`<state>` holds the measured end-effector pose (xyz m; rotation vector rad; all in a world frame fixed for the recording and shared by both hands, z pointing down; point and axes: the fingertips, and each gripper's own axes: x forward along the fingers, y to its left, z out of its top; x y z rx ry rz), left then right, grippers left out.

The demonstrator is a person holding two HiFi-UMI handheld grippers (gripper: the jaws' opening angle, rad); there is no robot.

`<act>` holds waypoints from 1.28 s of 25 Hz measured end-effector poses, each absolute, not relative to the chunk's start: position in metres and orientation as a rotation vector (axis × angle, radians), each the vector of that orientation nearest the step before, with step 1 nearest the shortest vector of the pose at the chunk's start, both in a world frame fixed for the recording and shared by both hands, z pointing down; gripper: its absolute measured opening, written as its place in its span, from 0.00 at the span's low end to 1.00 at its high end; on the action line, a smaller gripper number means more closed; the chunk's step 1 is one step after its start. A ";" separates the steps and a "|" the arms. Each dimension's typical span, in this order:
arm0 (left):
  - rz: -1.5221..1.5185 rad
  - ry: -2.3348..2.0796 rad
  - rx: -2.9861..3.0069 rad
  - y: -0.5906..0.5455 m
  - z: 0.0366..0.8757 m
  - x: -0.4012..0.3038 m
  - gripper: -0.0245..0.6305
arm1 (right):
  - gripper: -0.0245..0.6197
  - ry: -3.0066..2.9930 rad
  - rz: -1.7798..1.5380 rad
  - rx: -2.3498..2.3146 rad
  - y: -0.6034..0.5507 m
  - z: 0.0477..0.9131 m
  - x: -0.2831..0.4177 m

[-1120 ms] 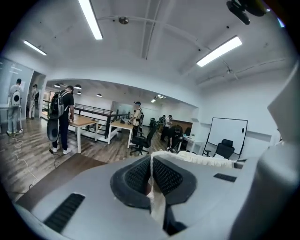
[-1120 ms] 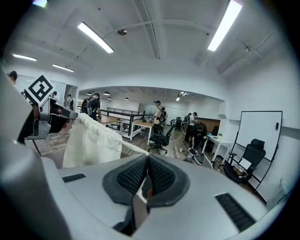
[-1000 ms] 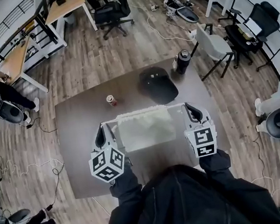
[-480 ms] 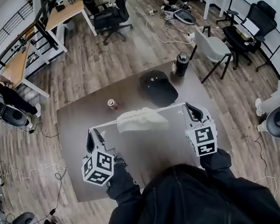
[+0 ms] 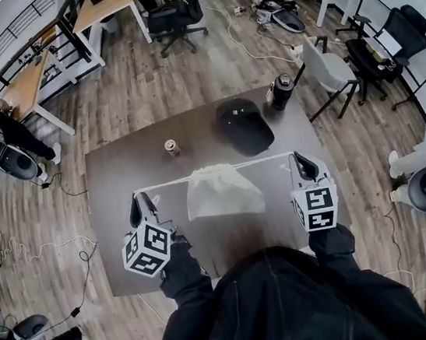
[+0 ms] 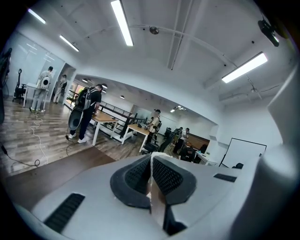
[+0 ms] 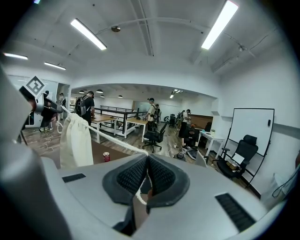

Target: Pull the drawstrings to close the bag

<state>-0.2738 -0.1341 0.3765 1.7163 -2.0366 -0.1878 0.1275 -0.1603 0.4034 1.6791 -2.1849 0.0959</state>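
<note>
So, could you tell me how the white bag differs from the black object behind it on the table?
The white bag hangs from its drawstring, pulled taut between the left gripper and right gripper; the black object lies on the table. The bag is pale with a gathered mouth; the black object is dark and domed.

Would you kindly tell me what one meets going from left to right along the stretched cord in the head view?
The left gripper → drawstring → white bag → right gripper.
</note>
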 end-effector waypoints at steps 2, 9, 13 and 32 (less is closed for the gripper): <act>-0.181 -2.041 1.700 -0.135 0.380 -0.276 0.09 | 0.09 -2.177 0.119 1.683 -0.162 0.407 0.129; -0.090 -1.902 1.766 -0.135 0.409 -0.264 0.09 | 0.09 -2.201 0.199 1.598 -0.154 0.430 0.126; -0.025 -1.871 1.805 -0.117 0.408 -0.260 0.09 | 0.09 -2.236 0.183 1.526 -0.140 0.422 0.121; 0.389 -1.563 1.704 -0.138 0.604 -0.214 0.09 | 0.09 -2.133 0.529 1.062 -0.176 0.594 0.061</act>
